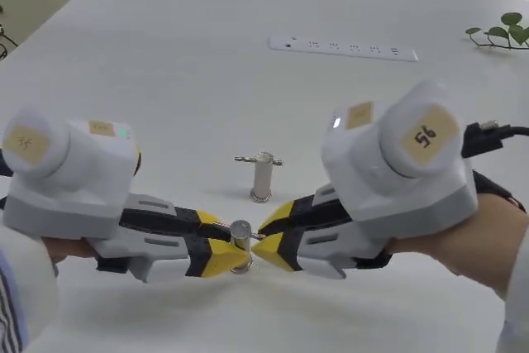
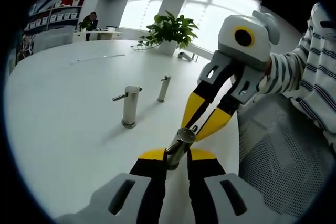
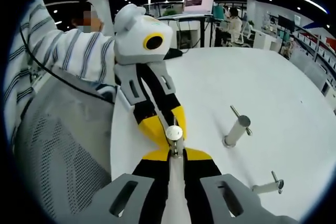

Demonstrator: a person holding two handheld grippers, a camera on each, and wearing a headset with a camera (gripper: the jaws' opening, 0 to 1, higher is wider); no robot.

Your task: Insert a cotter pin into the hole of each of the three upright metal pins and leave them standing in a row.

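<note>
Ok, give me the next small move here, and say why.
Probably ease the right tool a touch toward the left tool, pushing the cotter pin through the metal pin clamped there: its tip sits at the pin's top, and the pin behind already carries one.

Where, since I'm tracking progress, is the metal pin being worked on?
In the head view the metal pin stands bottom centre, between the left gripper and right gripper, just nearer than another upright pin.

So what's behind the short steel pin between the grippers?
Another upright steel pin with a cotter pin through its top, then a white power strip. The right gripper covers the table beside them.
</note>
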